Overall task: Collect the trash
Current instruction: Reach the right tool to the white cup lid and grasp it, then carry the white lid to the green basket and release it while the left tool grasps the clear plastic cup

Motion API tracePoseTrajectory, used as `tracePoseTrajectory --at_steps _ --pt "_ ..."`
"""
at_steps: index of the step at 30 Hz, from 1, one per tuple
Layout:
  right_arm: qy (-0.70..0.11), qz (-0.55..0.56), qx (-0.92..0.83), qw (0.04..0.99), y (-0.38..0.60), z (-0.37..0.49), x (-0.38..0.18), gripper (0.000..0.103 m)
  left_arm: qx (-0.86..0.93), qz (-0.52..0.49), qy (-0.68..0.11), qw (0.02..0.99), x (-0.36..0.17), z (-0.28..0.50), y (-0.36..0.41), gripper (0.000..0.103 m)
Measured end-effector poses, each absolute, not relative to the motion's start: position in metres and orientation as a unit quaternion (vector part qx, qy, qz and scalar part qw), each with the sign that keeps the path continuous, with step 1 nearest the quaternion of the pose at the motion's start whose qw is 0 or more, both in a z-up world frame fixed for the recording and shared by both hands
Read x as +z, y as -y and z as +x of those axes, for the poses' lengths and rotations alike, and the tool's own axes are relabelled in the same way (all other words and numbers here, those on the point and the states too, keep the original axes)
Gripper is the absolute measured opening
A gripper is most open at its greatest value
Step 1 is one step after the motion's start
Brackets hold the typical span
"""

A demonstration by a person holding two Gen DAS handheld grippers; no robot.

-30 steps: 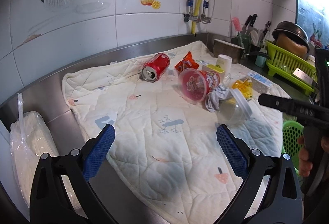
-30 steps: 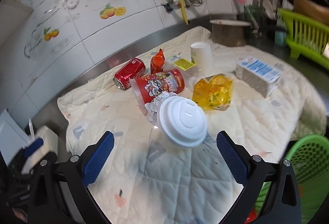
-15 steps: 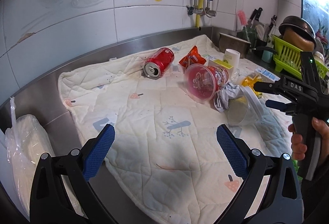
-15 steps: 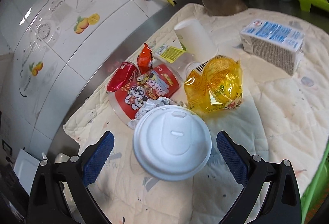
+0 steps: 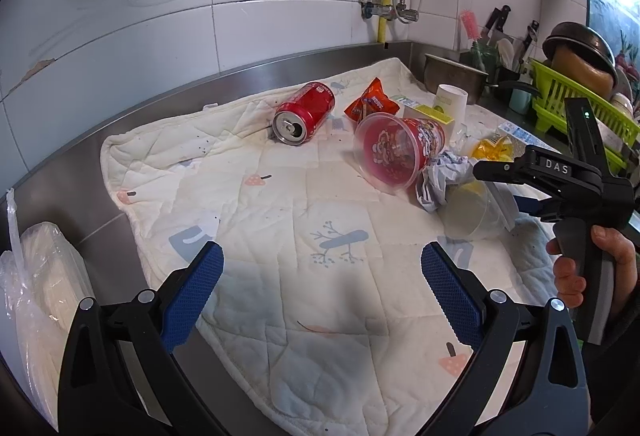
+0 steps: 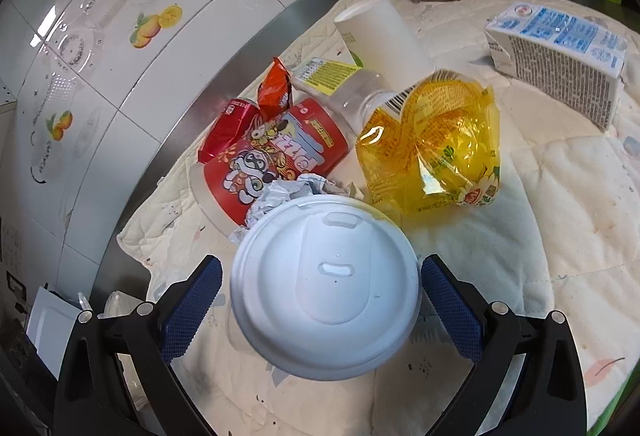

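Change since earlier frames: right gripper [image 6: 322, 286] brought closer onto lidded cup [image 6: 325, 286]; lid now fills span between blue pads, formerly well ahead of them.
Right gripper state: jaws apart, one pad on each side of lid rim, just beside it; contact not confirmable.
Right gripper, left wrist view: black frame [image 5: 560, 182] held by hand [image 5: 600, 268], fingers straddling cup.
Left gripper [image 5: 322, 286]: jaws wide apart, nothing between pads, above bare quilted mat [image 5: 280, 236].
Lidded cup appearance: clear plastic body lying on its side, white domed lid with sip slot facing right wrist camera.
Lidded cup location: on mat, near edge of trash cluster, touching crumpled paper [image 6: 288, 192].
Red printed cup [image 5: 400, 150]: on its side, mouth toward left gripper, just behind crumpled paper.
Soda can [image 5: 304, 112]: red, on its side, opened end visible, apart from cluster.
Snack wrapper [image 5: 372, 102]: orange, beside red printed cup.
Yellow bag [image 6: 432, 144]: crinkled, translucent, just behind lid.
Paper cup [image 6: 384, 36]: white.
Carton [image 6: 556, 60]: white and blue, well apart at right.
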State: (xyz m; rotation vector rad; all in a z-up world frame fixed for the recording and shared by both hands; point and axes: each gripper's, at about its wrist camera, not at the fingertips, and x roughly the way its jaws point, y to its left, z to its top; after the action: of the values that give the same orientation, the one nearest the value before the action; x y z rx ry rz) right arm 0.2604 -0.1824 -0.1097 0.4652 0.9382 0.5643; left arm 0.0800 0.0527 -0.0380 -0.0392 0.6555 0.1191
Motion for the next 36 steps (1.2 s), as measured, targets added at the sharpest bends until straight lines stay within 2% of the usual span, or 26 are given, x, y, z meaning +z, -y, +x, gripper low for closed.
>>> tracePoseTrajectory --at_steps 9,18,25,30,34,36 --pt "-0.439 0.226 0.264 0.829 0.184 0.261 -0.114 0.091 0.056 -0.021 -0.325 0.944 -0.042 0.082 -0.052 0.098" --pt "-0.411 0.225 0.264 0.843 0.196 0.247 -0.094 0.09 0.04 -0.013 -0.32 0.947 -0.038 0.084 -0.043 0.098" --pt "-0.388 0.215 0.256 0.859 0.222 0.221 -0.073 0.09 -0.043 -0.004 -0.322 0.946 -0.037 0.098 -0.01 0.096" --pt "-0.381 0.214 0.243 0.866 0.249 0.196 -0.068 0.09 -0.111 0.024 -0.321 0.94 -0.043 0.113 0.023 0.087" --pt "-0.381 0.209 0.222 0.873 0.275 0.174 -0.07 0.09 -0.159 0.025 -0.347 0.924 -0.06 0.141 0.041 0.072" --pt "-0.383 0.205 0.212 0.875 0.286 0.165 -0.071 0.091 -0.176 0.021 -0.356 0.918 -0.067 0.151 0.044 0.071"
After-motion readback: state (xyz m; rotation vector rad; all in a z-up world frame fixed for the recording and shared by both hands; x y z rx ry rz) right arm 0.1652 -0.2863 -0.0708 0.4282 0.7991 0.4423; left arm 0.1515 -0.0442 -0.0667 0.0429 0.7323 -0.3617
